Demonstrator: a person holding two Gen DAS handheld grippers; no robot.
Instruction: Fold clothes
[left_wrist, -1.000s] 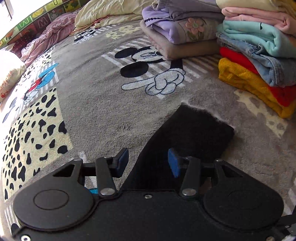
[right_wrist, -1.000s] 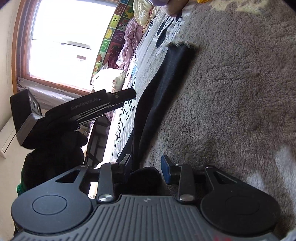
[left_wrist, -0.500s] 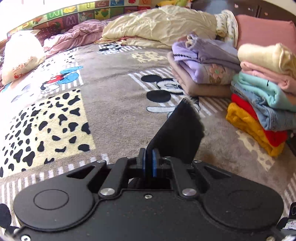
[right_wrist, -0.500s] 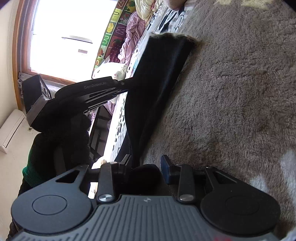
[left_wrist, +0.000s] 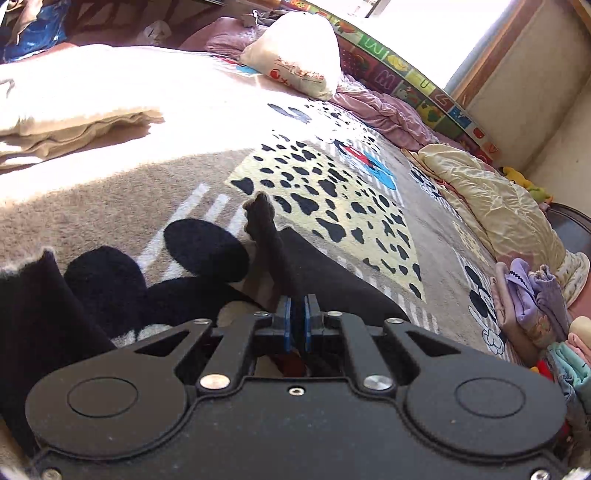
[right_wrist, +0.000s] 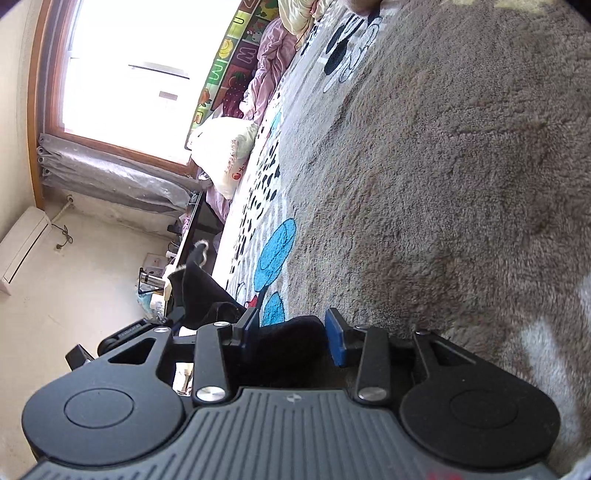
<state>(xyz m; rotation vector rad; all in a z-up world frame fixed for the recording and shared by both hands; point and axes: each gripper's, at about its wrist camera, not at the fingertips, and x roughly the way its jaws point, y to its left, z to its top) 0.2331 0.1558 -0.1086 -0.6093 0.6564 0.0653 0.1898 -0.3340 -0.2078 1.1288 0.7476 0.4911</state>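
Note:
A black garment (left_wrist: 332, 273) lies on the grey cartoon-print carpet (left_wrist: 110, 199). My left gripper (left_wrist: 297, 325) is shut on a fold of it, and a narrow strip of the cloth stands up ahead of the blue pads. Another black part (left_wrist: 29, 302) shows at the far left. In the right wrist view the same black garment (right_wrist: 288, 332) bulges between the jaws of my right gripper (right_wrist: 293, 332). Those jaws are opening, and the right pad looks clear of the cloth. Further left the garment (right_wrist: 195, 284) rises towards the other hand.
Stacks of folded clothes (left_wrist: 532, 306) stand at the right on the carpet. Around them lie a cream quilt (left_wrist: 491, 206), a white sack (left_wrist: 295, 62), pink bedding (left_wrist: 384, 110) and a folded cream blanket (left_wrist: 74, 122). A window (right_wrist: 122, 74) is at the left in the right wrist view.
The left gripper shut on the black garment, then swung sideways and rolled, carrying the cloth's end back towards the right gripper. The right gripper stayed put and its jaws widened.

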